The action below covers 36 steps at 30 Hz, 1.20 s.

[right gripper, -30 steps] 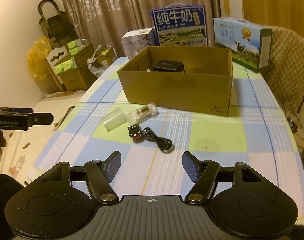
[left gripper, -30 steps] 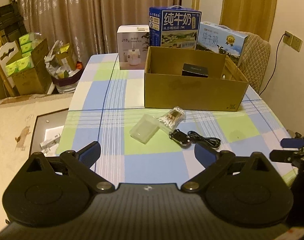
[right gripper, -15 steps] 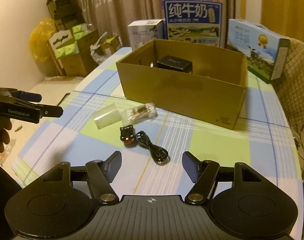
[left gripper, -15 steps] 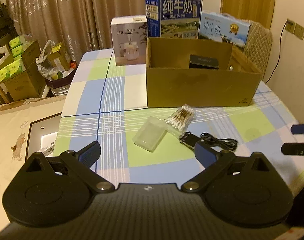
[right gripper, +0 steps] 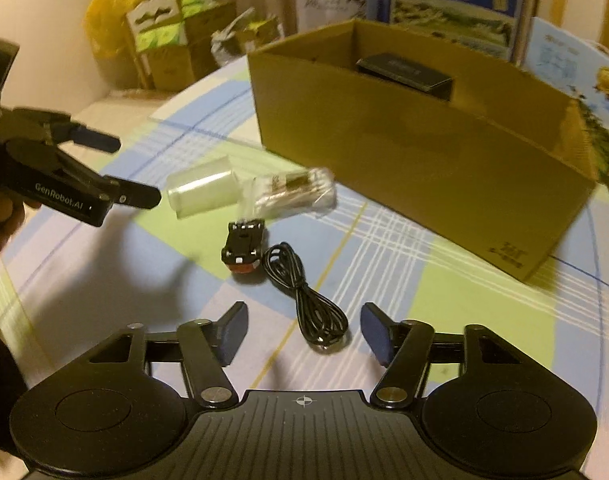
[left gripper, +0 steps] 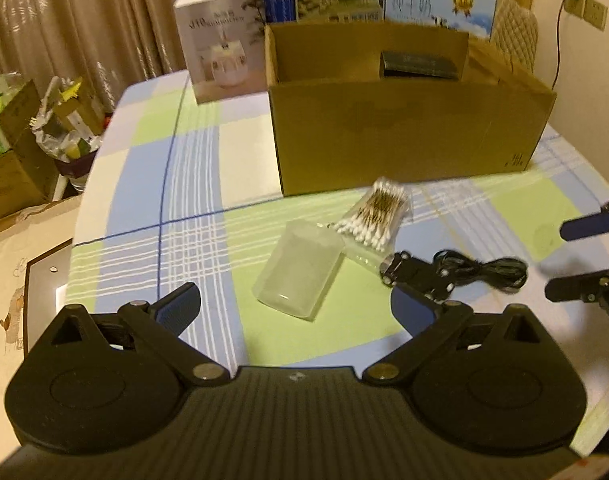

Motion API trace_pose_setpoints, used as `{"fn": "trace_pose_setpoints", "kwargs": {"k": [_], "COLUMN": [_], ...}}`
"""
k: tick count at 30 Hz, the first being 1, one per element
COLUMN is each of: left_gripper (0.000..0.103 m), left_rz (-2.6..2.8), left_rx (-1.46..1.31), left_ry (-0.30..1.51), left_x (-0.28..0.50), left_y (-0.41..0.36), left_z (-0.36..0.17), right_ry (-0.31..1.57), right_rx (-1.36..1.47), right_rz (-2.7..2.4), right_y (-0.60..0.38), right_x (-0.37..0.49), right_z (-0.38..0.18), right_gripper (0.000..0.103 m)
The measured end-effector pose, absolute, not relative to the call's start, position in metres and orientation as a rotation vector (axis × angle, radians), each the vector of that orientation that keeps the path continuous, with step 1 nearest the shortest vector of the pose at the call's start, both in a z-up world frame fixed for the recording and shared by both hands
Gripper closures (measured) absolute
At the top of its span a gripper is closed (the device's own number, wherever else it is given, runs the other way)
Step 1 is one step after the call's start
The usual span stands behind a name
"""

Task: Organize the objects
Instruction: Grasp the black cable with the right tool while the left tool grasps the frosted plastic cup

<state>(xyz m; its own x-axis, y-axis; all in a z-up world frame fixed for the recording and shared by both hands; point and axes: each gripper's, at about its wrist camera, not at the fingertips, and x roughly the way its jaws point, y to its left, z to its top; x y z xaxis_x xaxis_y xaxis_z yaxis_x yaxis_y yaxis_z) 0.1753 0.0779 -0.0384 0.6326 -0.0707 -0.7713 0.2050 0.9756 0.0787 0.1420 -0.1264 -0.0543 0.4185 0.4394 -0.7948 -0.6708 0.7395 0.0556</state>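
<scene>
Right wrist view: right tongs (right gripper: 304,334) closing, nothing between, now lower over black cable (right gripper: 304,288) at lower centre of counter (right gripper: 484,312); left tongs (left gripper: 296,312) open, empty. Pickup imminent, probably.

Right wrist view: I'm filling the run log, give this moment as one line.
right gripper: empty, closing over coiled black cable | left gripper: open, empty, near frosted plastic case | brown cardboard box: holds black box

A home: curtains (left gripper: 84,20), checked tablecloth (left gripper: 184,168), milk cartons (right gripper: 456,0).
</scene>
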Motion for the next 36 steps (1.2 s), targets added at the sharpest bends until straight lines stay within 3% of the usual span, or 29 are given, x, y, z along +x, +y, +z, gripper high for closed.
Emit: {"fn": "trace_pose_setpoints", "kwargs": {"k": [9,17,19,25,36], "left_gripper": [0.004,0.005,0.005,0.016,0.023], "left_rz": [-0.150,-0.193,-0.196,-0.209,-0.218], "left_rx": [0.193,0.161,0.184,0.210,0.241], "left_ry": [0.888,0.875,0.876,0.884,0.923], "left_x": [0.192,0.205,0.206,0.214,0.237], "left_y": [0.087,0.092,0.088,0.082,0.076], "left_z": [-0.062,-0.066,-0.068,-0.074,-0.088], "right_ry": [0.896,0.885,0.881,0.881,0.920], "right_rx": [-0.359,-0.406,-0.402,-0.372,-0.214], "right_rz": [0.725,0.742,0.743,0.712,0.597], "right_y": [-0.112,-0.103,-0.102,-0.103,-0.121], "right_x": [0.162,0.171,0.173,0.169,0.163], "right_z": [-0.084,-0.093,-0.094,-0.093,-0.085], "right_gripper": [0.064,0.071,0.078,0.081,0.093]}}
